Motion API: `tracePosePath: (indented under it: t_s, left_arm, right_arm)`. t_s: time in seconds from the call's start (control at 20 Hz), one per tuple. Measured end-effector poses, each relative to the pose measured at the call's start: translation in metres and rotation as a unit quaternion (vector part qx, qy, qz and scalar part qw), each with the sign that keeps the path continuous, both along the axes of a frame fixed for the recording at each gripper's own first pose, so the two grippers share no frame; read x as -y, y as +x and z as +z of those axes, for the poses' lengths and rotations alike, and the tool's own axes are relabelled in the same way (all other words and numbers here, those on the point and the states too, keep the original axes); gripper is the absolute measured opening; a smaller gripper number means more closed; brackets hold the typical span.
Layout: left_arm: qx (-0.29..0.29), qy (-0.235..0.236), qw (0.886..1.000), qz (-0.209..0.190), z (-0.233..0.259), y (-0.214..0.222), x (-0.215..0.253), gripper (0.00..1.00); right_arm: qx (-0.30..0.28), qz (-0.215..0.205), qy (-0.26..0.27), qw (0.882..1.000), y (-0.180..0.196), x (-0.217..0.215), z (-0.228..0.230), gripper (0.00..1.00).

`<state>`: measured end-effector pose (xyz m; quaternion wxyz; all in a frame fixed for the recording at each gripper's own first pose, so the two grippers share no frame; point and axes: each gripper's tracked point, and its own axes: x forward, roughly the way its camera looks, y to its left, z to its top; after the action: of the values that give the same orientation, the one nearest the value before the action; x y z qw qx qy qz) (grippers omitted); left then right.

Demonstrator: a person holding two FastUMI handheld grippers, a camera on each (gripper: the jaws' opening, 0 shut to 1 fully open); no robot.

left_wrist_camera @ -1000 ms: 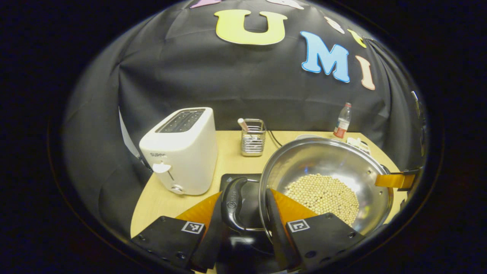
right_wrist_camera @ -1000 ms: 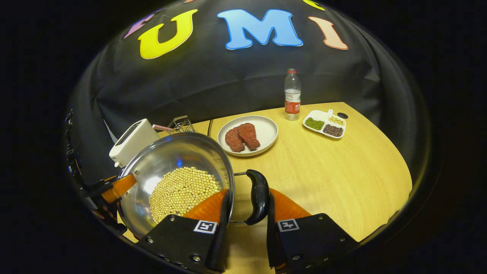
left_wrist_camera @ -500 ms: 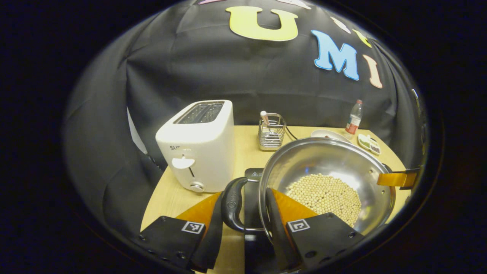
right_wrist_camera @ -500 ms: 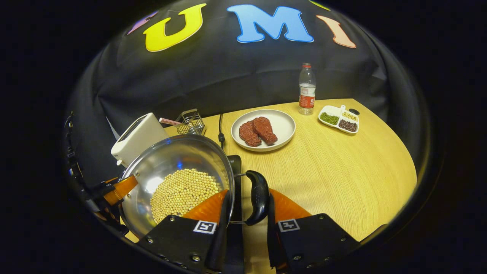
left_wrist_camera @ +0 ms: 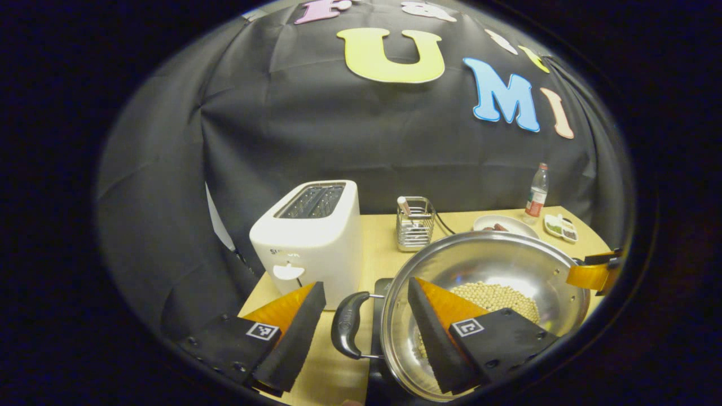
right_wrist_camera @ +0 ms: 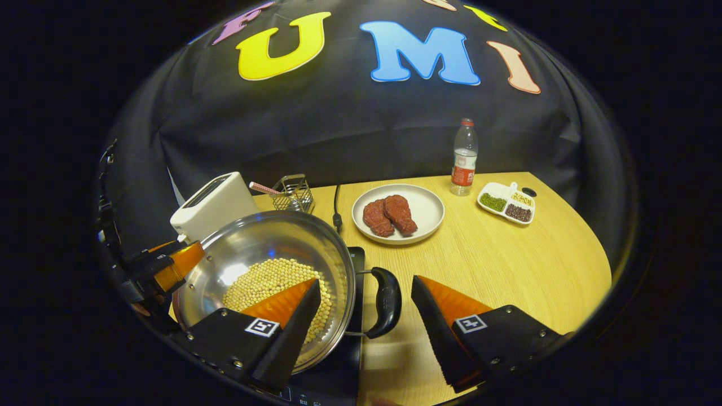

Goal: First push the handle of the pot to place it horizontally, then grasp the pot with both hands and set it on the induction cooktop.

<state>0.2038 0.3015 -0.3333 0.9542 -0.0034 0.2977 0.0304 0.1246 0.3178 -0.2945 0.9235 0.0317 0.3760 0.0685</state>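
The pot of beans sits on the cooktop, so both grippers, left and right, stand spread wide, each straddling a side handle without touching: placement looks finished

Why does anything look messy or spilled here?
Nothing looks spilled or broken. The beans are all inside the pot, which sits on the cooktop. Both sets of tongs, left and right, are open around the pot's handles. The plate of meat looks tidy.
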Motion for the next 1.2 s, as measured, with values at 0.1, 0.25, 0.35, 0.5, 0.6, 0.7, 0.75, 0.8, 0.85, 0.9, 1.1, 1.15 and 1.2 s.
tracePosePath:
  t_s: [0.1,0.25,0.35,0.5,0.6,0.7,0.75,0.8,0.85,0.9,1.1,1.15,1.2]
  left_arm:
    - [-0.004,-0.004,1.000,0.007,0.001,-0.003,0.003,0.96]
    - [0.001,-0.011,1.000,0.017,0.001,-0.005,0.003,0.91]
    - [0.001,-0.008,1.000,0.020,0.003,-0.008,0.000,0.96]
    - [0.020,-0.007,1.000,0.019,0.022,-0.014,0.000,0.96]
    - [0.050,0.005,0.999,0.013,0.047,-0.014,0.001,0.96]
    - [0.086,0.019,0.996,0.010,0.082,-0.013,0.010,0.96]
    - [0.105,0.023,0.994,0.006,0.100,-0.013,0.019,0.95]
    - [0.123,0.025,0.992,0.004,0.118,-0.016,0.030,0.95]
    - [0.139,0.022,0.990,0.001,0.133,-0.017,0.044,0.96]
    - [0.155,0.017,0.988,-0.002,0.146,-0.019,0.059,0.95]
    - [0.182,-0.001,0.983,-0.003,0.192,-0.038,0.115,0.91]
    - [0.187,-0.003,0.982,-0.004,0.202,-0.044,0.129,1.00]
    - [0.192,-0.003,0.981,-0.003,0.210,-0.050,0.142,0.95]
  right_arm:
    - [0.006,-0.001,0.000,1.000,0.000,0.002,0.004,0.98]
    - [0.011,-0.001,-0.005,1.000,0.001,0.007,0.007,0.98]
    - [0.017,-0.002,-0.006,1.000,0.001,0.009,0.011,0.98]
    - [0.049,-0.004,-0.001,0.999,0.004,0.014,0.032,0.98]
    - [0.080,-0.010,-0.002,0.997,0.006,0.027,0.054,0.98]
    - [0.112,-0.016,0.003,0.994,0.007,0.046,0.079,0.98]
    - [0.128,-0.017,0.000,0.992,0.008,0.058,0.092,0.98]
    - [0.143,-0.020,-0.005,0.990,0.007,0.072,0.103,0.98]
    - [0.154,-0.022,-0.010,0.988,0.006,0.085,0.114,0.98]
    - [0.164,-0.024,-0.011,0.986,0.003,0.098,0.122,0.98]
    - [0.198,-0.022,-0.014,0.980,-0.012,0.148,0.145,0.98]
    - [0.205,-0.019,-0.017,0.978,-0.017,0.160,0.152,0.98]
    - [0.212,-0.018,-0.021,0.977,-0.020,0.175,0.158,0.98]
